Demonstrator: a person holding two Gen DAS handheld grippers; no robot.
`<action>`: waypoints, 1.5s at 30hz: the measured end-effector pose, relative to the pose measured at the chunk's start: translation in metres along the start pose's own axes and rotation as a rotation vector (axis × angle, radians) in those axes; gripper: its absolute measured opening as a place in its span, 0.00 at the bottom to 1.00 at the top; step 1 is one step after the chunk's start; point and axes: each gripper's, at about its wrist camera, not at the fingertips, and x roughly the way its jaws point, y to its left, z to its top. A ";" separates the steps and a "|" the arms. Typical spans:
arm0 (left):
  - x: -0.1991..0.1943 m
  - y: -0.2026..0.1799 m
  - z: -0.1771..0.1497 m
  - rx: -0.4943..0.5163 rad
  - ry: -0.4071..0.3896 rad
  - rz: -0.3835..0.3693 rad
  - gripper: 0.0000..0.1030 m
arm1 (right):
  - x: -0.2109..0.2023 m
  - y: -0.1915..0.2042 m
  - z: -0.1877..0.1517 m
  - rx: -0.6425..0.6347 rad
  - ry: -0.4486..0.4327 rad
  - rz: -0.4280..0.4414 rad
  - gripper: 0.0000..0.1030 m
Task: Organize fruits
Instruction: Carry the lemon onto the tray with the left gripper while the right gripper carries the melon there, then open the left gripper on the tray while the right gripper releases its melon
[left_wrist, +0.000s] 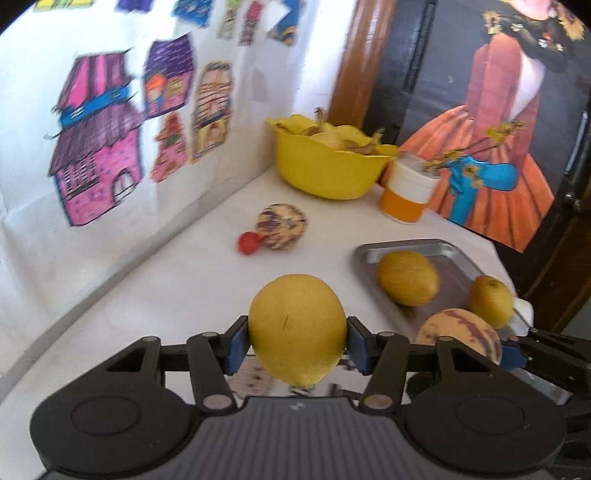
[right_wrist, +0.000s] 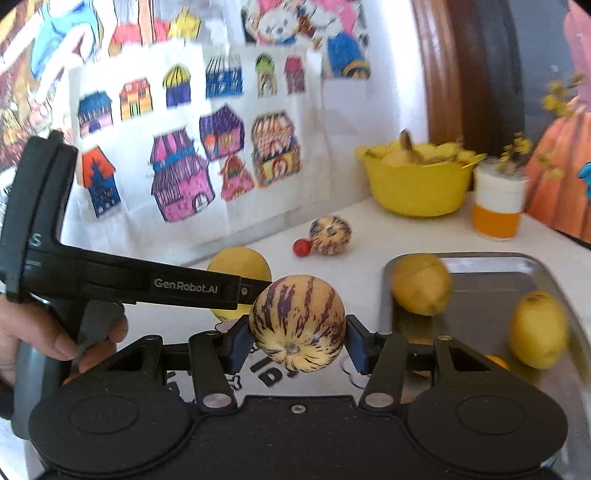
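left gripper (left_wrist: 297, 341): blue pads pressed on both sides of a plain yellow fruit (left_wrist: 297, 328), held clear above the white table (left_wrist: 177, 280); in the right wrist view this gripper reaches in from the left with a person's hand (right_wrist: 55, 343) on its handle
right gripper (right_wrist: 297, 341): closed on a striped fruit (right_wrist: 297, 323) – cream skin with purple streaks, stem end facing the camera; in the left wrist view the same fruit shows at the near right, beside the tray's near corner
metal tray (left_wrist: 402, 246): on the right of the table; two yellow fruits lie in it, one at the far left end (left_wrist: 408, 277), one farther right (left_wrist: 491, 301)
near corner of tray: a small orange thing (right_wrist: 496, 362) peeks out behind the right gripper's linkage – mostly hidden, possibly another fruit
second striped fruit (left_wrist: 282, 227): on the table, left of the tray and farther away, with a small red fruit (left_wrist: 248, 243) touching or just beside its left side
yellow bowl (left_wrist: 325, 170): at the far end of the table near the wall corner, holding pale yellow pieces, too blurred to name
cup (left_wrist: 406, 192): white above, orange below, just right of the bowl, with a sprig of small yellow flowers over it
wall on the left: coloured drawings of houses (left_wrist: 96, 158) on white paper
far right: a picture of a figure in an orange dress (left_wrist: 491, 155), leaning behind the cup and tray
focus: both views are soft with blur, worst at the edges
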 end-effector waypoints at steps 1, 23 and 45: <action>-0.001 -0.005 0.000 0.003 -0.002 -0.009 0.57 | -0.009 -0.003 -0.001 0.006 -0.010 -0.009 0.53; -0.021 -0.124 -0.051 0.106 0.051 -0.243 0.57 | -0.094 -0.089 -0.063 0.101 -0.027 -0.262 0.53; -0.015 -0.153 -0.076 0.227 0.124 -0.296 0.57 | -0.077 -0.112 -0.077 0.147 0.015 -0.276 0.53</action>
